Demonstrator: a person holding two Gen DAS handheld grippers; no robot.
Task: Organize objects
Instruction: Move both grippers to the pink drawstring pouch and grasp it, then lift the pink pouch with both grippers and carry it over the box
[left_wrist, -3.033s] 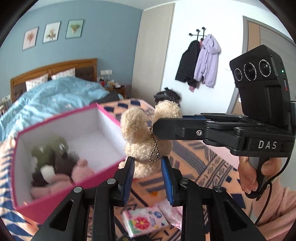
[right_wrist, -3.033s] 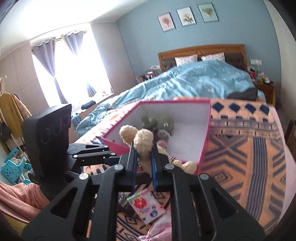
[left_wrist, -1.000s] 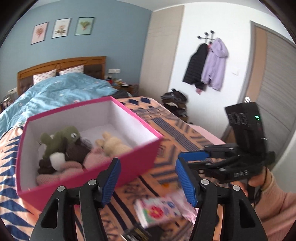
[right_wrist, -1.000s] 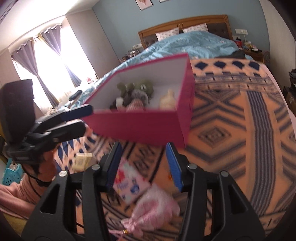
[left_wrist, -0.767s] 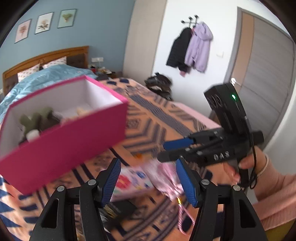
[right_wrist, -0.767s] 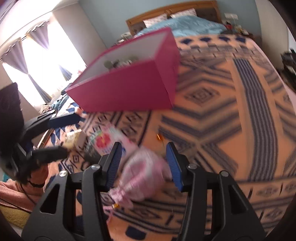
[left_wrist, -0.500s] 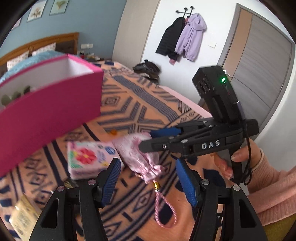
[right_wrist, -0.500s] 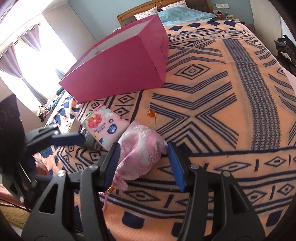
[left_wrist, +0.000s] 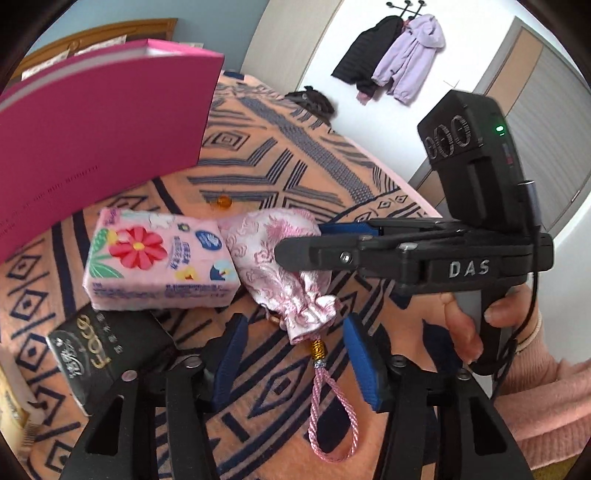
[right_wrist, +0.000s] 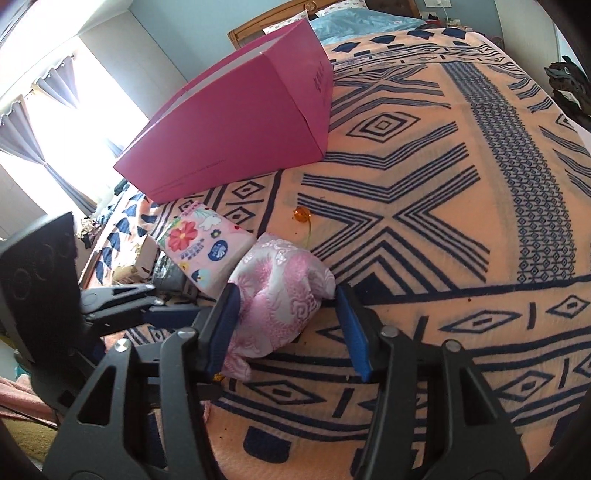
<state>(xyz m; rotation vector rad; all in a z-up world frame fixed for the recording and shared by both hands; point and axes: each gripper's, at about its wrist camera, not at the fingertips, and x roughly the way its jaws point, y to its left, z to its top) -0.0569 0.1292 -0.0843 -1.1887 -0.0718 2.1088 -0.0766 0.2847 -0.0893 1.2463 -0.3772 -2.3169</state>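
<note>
Two grippers are now down low around the same pink brocade drawstring pouch lying on the orange and navy patterned blanket. A second ago both were up higher with the open top of the pink box in view, plush toys inside; now only its outer wall shows, standing behind the pouch. The right gripper straddles the body of the pouch, its left pad touching the fabric and the right pad just off it, jaws closing but not pinching yet. The left gripper has its jaws either side of the pouch's gathered neck and tassel cord, closing too, with clear gaps on both sides. The floral tissue pack sits touching the pouch on its left, a black tissue pack is just in front of that, and a small amber bead lies near the box. A hand in a pink sleeve grips the right tool's handle.
</note>
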